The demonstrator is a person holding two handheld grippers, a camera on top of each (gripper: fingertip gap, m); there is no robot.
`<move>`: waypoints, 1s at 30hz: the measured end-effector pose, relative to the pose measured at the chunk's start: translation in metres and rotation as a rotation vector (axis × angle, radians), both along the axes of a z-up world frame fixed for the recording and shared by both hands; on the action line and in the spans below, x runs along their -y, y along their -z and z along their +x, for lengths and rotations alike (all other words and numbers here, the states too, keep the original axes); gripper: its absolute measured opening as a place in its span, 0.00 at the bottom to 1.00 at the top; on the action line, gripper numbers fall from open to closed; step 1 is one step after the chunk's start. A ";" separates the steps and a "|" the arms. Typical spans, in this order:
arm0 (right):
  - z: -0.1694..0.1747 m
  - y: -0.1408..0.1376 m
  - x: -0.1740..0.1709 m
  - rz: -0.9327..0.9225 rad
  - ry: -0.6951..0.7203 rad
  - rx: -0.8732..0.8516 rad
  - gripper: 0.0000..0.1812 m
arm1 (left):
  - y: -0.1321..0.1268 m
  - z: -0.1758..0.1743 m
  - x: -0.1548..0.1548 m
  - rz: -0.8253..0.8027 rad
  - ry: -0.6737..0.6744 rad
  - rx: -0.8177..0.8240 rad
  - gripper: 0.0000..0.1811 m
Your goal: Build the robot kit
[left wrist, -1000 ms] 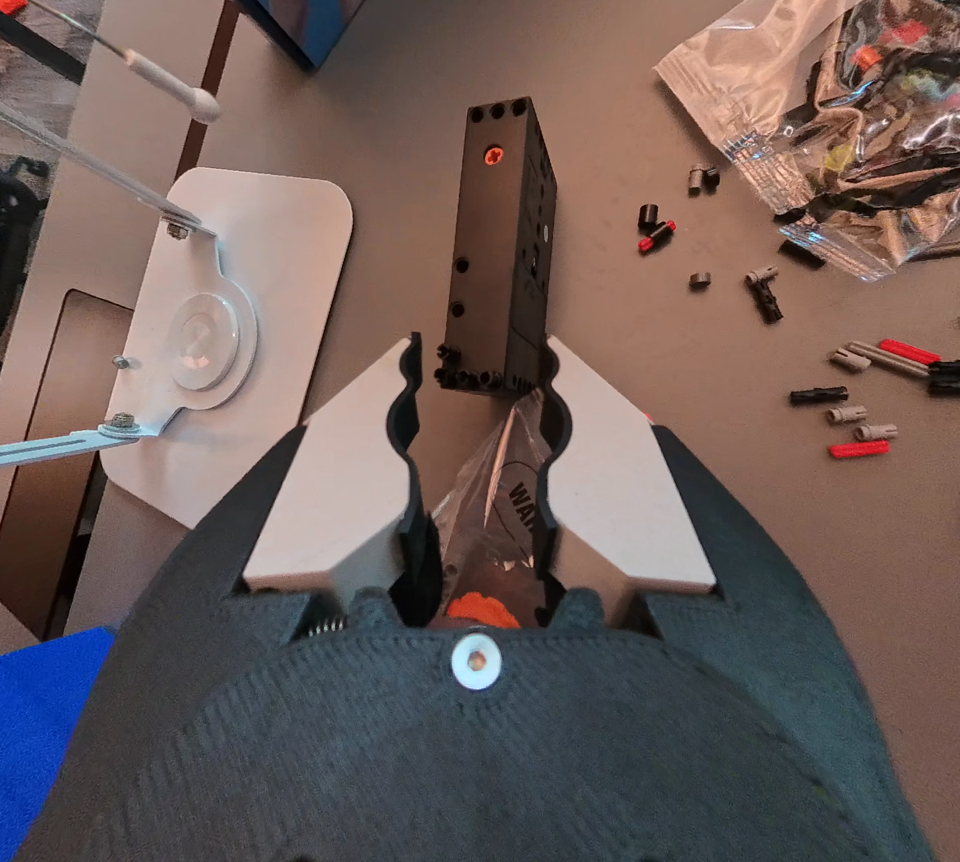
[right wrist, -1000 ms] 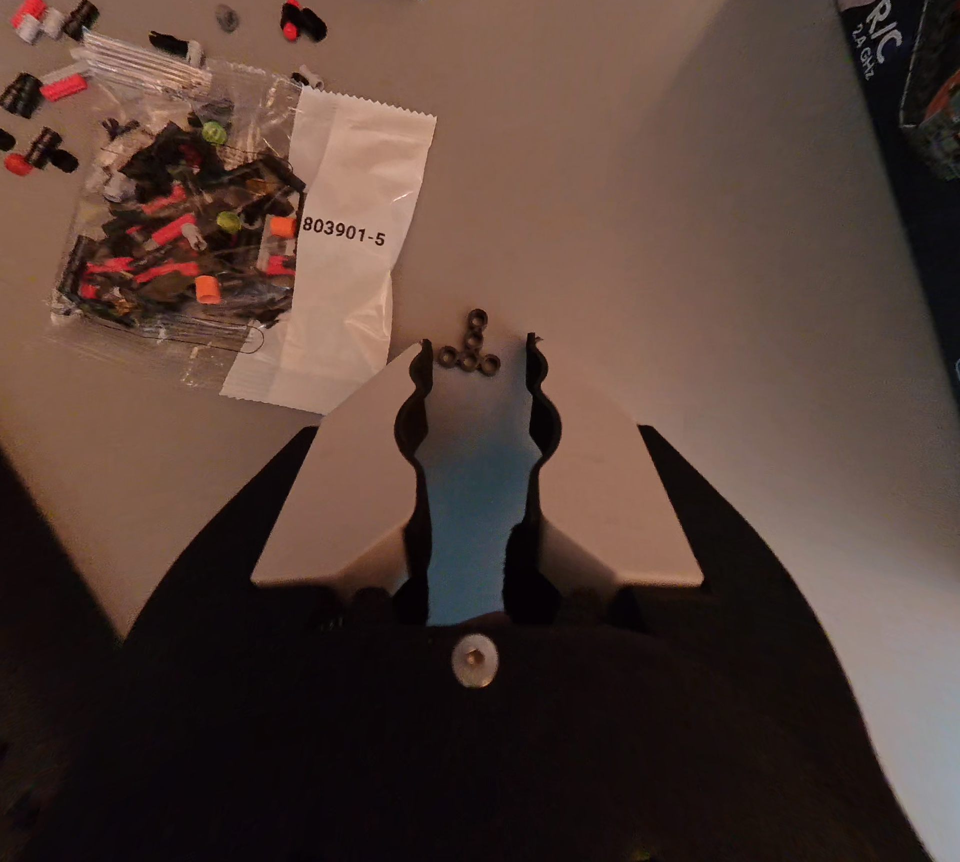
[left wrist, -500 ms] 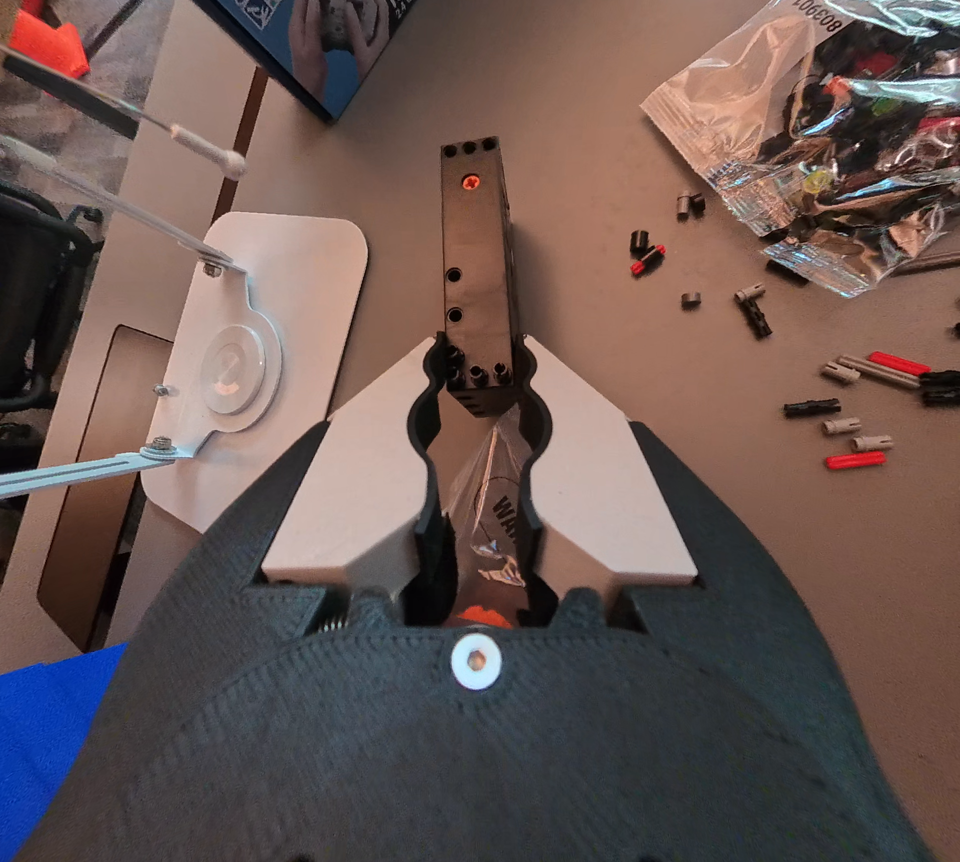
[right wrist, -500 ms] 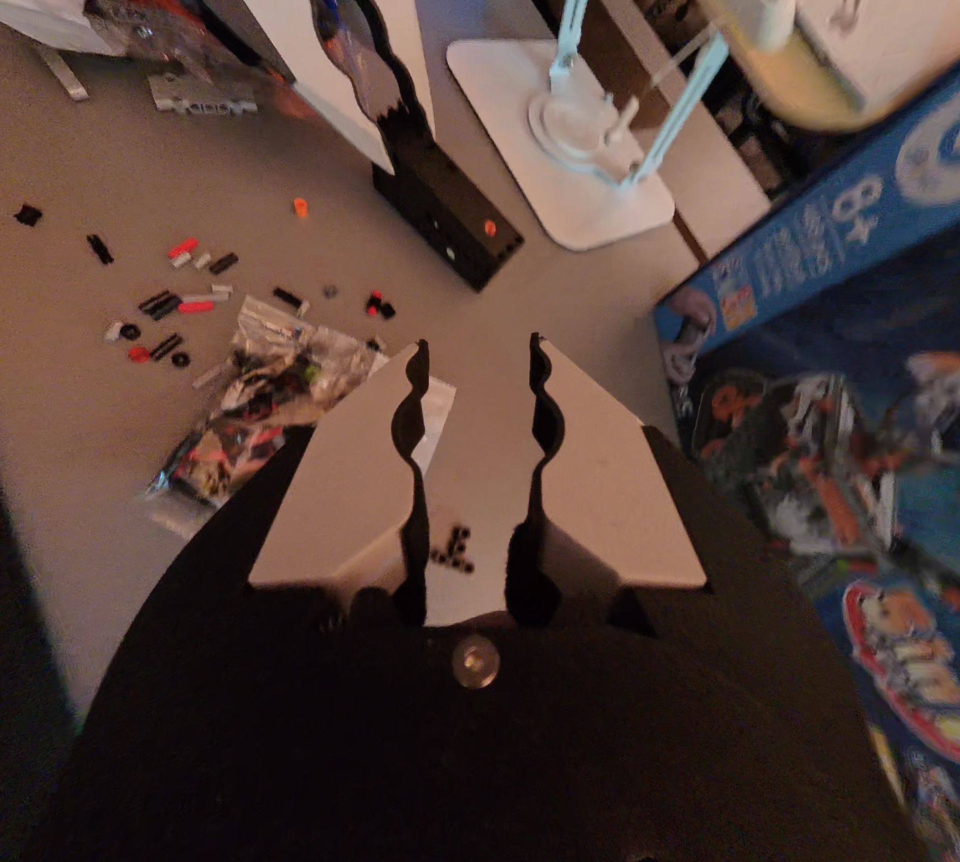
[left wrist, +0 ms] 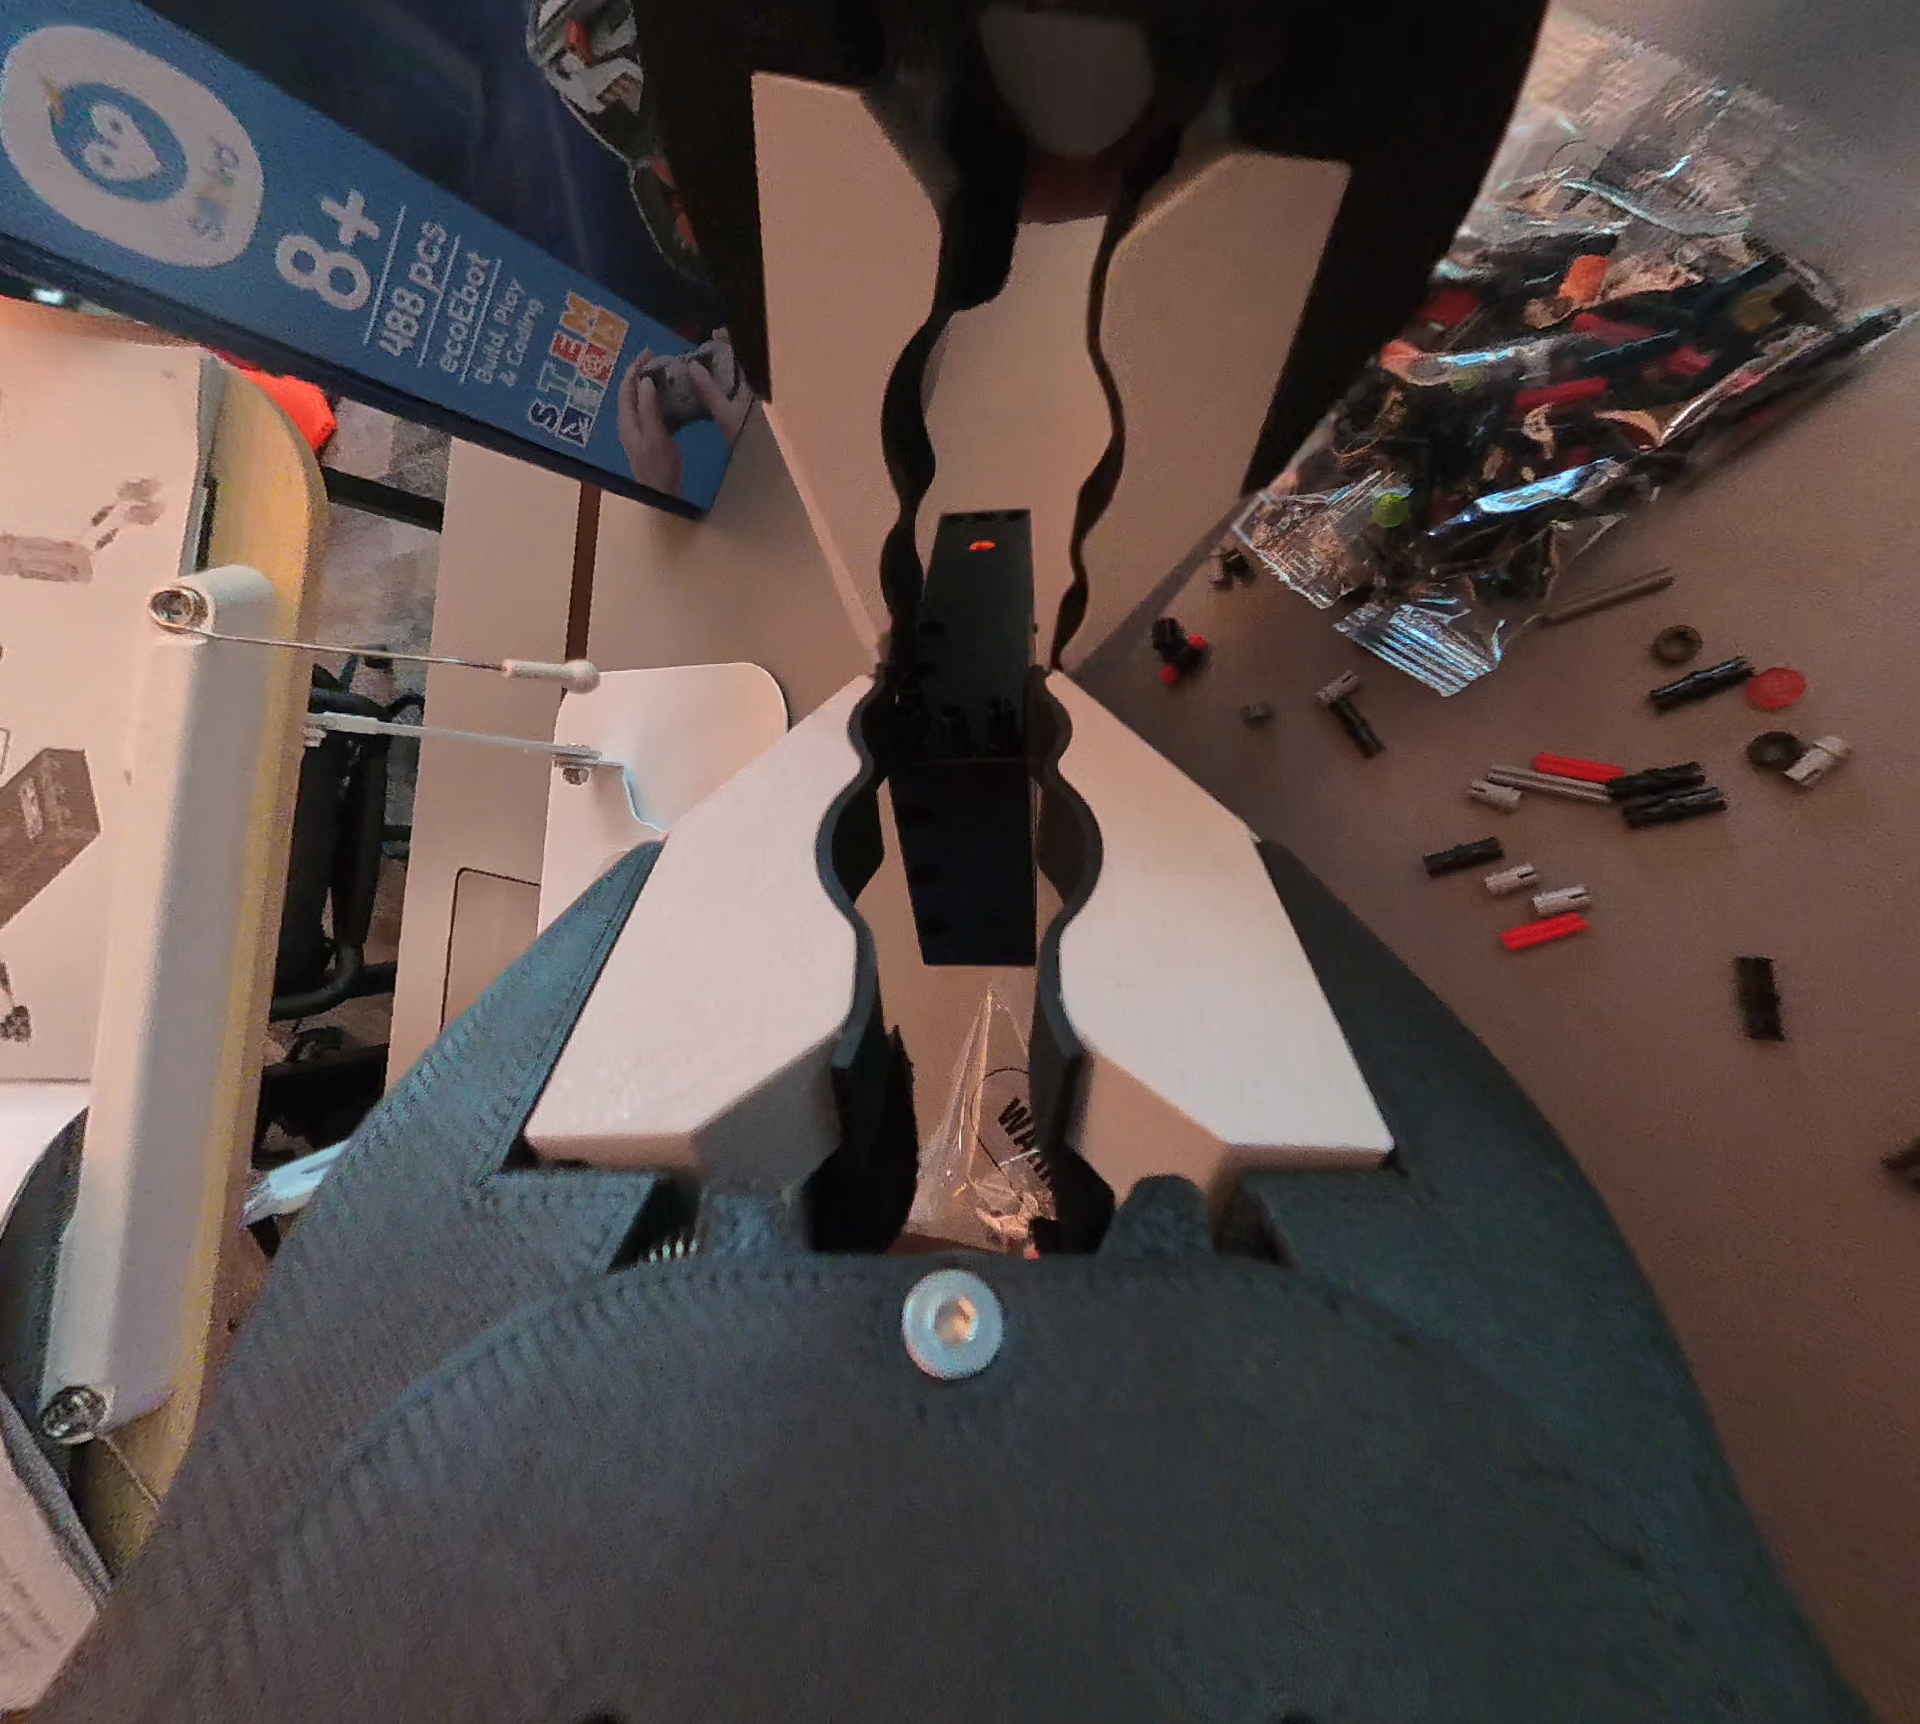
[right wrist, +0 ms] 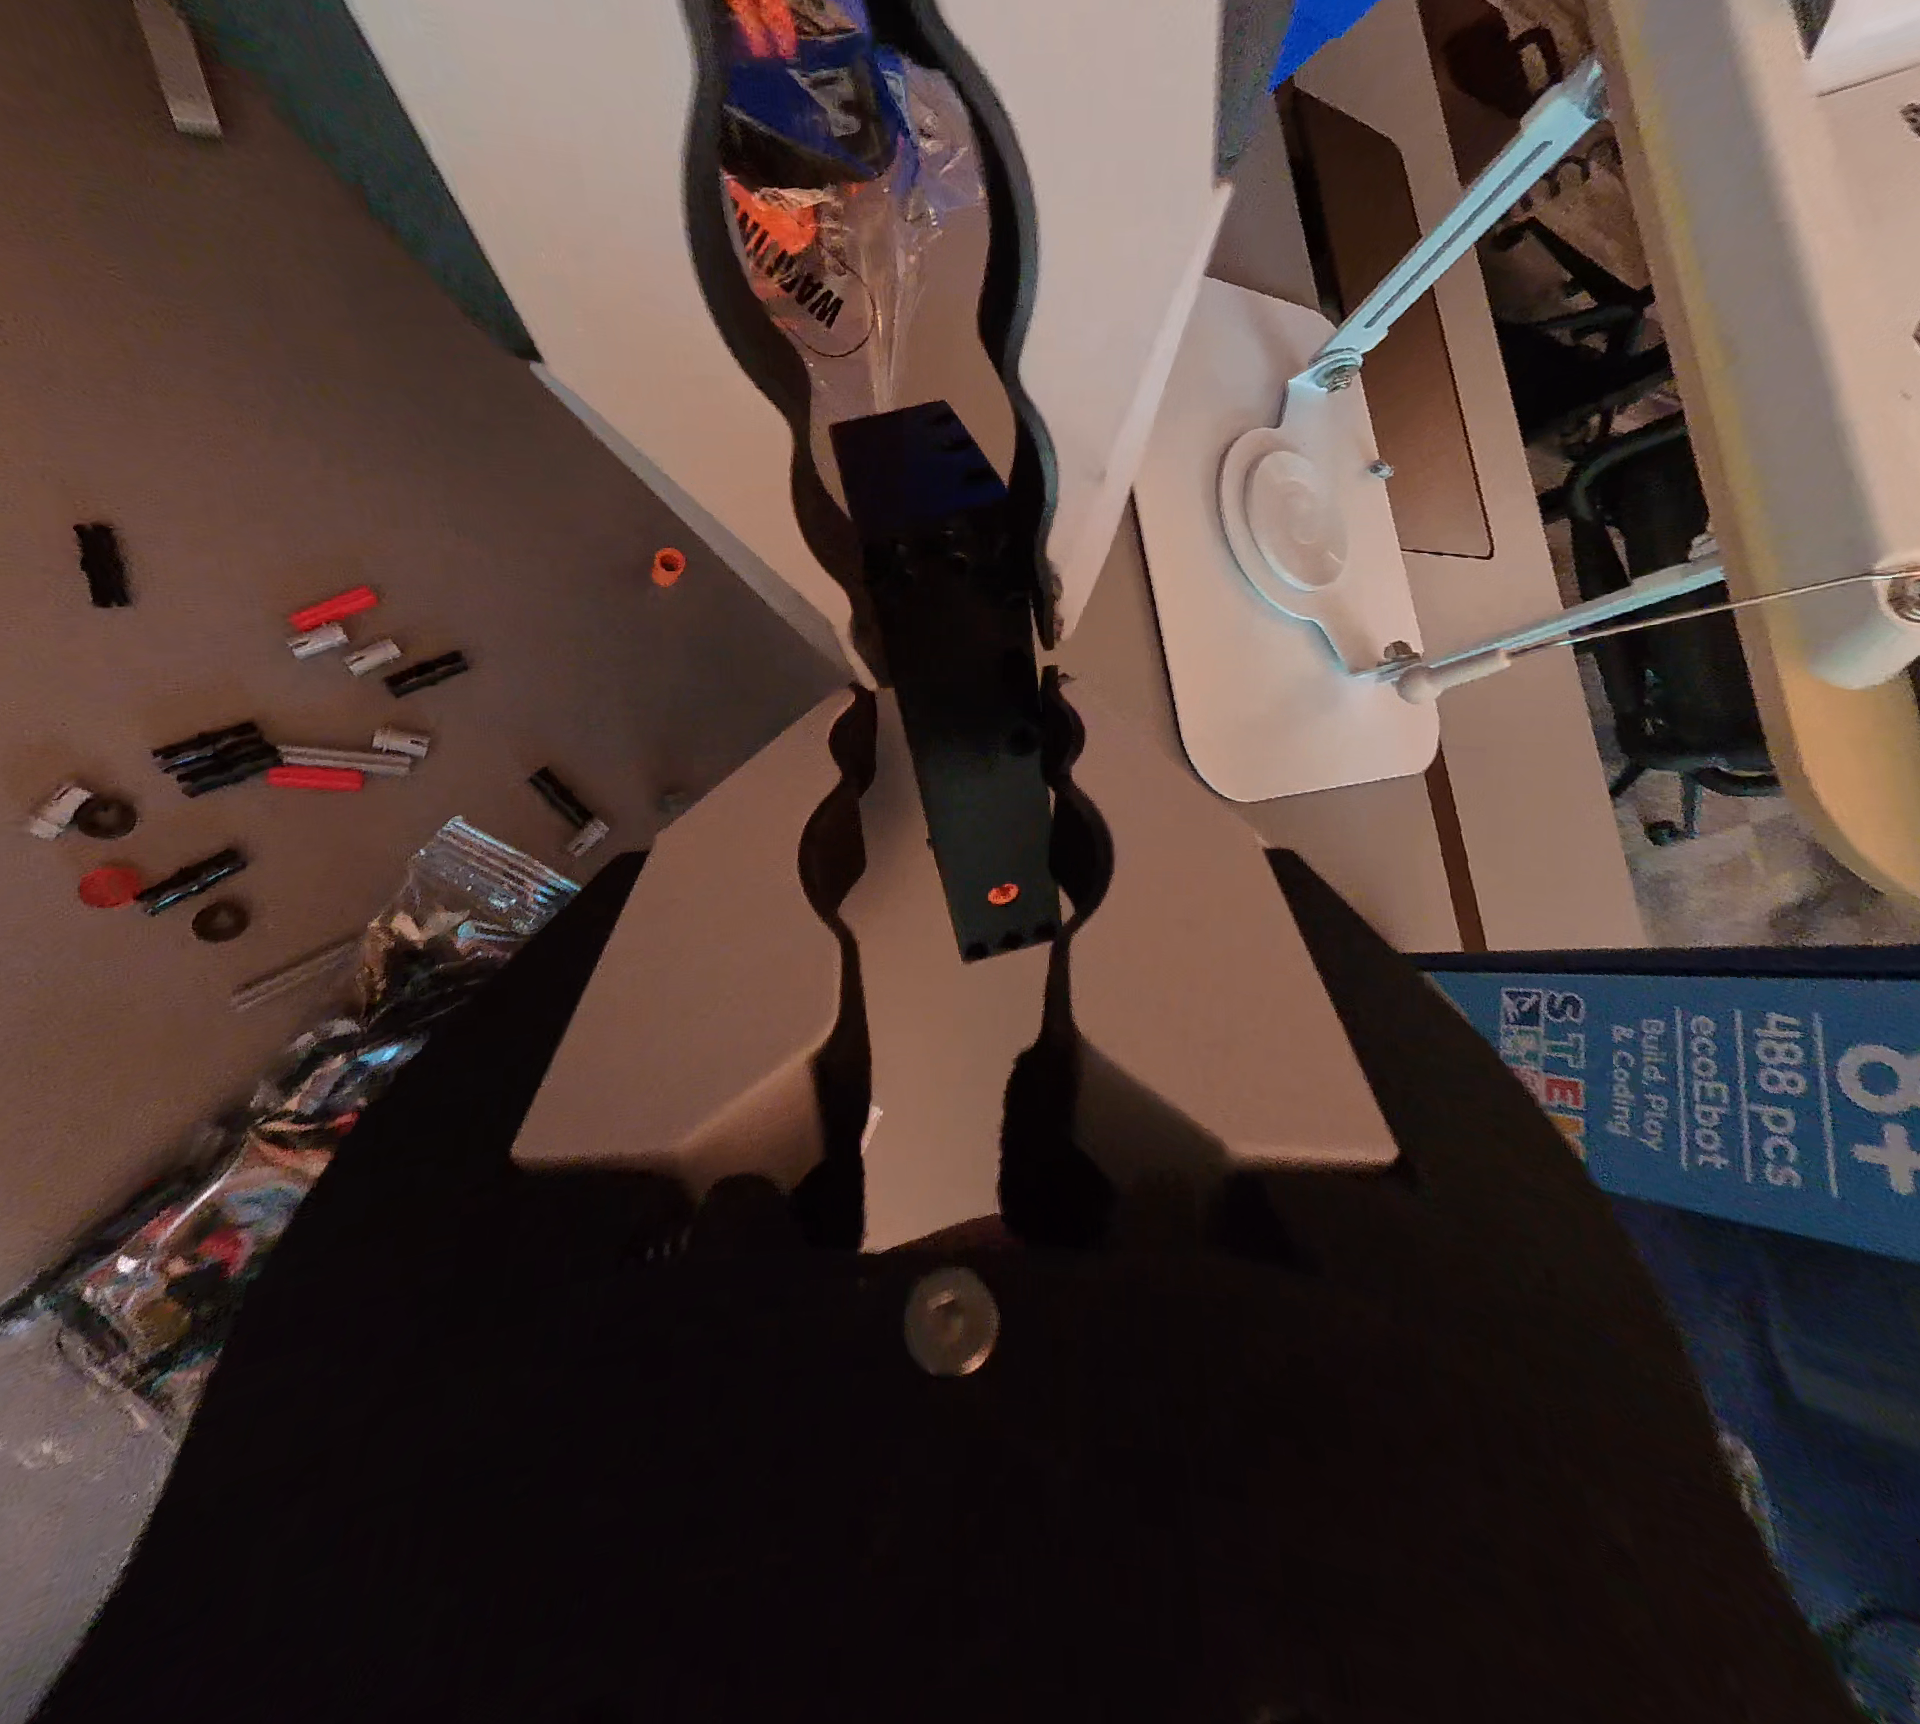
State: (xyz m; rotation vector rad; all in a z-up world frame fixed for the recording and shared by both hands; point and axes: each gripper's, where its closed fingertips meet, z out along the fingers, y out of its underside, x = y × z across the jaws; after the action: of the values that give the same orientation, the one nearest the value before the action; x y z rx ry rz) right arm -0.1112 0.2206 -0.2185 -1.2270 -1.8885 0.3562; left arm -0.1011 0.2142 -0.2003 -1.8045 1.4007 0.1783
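1. The left claw [left wrist: 956, 739] is clamping the near end of the black block [left wrist: 971, 708]; its two fingers are pressing on the block's side faces, and the block is lifted clear of the counter [left wrist: 1558, 1103].
2. The right claw [right wrist: 956, 698] is facing the left one head-on, its fingers straddling the far end of the same block [right wrist: 971, 739]. The gap looks about block-wide, but I cannot tell whether the pads are touching or only flanking it.
3. Judging from this, a two-handed hold is being set up. To do it well, the right claw should be squeezing squarely on the flat sides, not on the holed top, and staying on the block's long axis so nothing twists.
4. The left should be holding firm until the other grip is sure.
5. Pose: both claws are lying nearly level, tips meeting tip to tip, with the block bridging them like a beam.
6. Round about: a clear bag [left wrist: 1538, 448] of small parts and loose pins [left wrist: 1600, 786] are lying to one side, a blue box [left wrist: 343, 261] and a white lamp base [right wrist: 1299, 552] to the other.
7. A crumpled clear wrapper [left wrist: 1003, 1124] is sitting deep between the left claw's fingers.
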 end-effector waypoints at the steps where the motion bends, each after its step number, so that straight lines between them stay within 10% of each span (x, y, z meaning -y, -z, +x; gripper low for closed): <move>1: 0.001 -0.001 0.000 -0.008 -0.004 -0.007 0.16 | -0.002 0.001 0.000 0.003 0.005 0.006 0.13; 16: 0.019 -0.055 0.004 -0.416 -0.013 -0.424 0.13 | -0.014 -0.018 -0.001 -0.124 -0.071 0.469 0.29; 30: 0.027 -0.074 0.007 -0.482 -0.073 -0.525 0.13 | -0.031 0.001 -0.001 -0.096 0.026 0.722 0.15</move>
State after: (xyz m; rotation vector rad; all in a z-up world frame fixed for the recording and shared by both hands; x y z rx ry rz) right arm -0.0844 0.2139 -0.1441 -1.2109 -1.4287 1.1086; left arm -0.1001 0.2151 -0.1690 -1.6753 0.9166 -0.5175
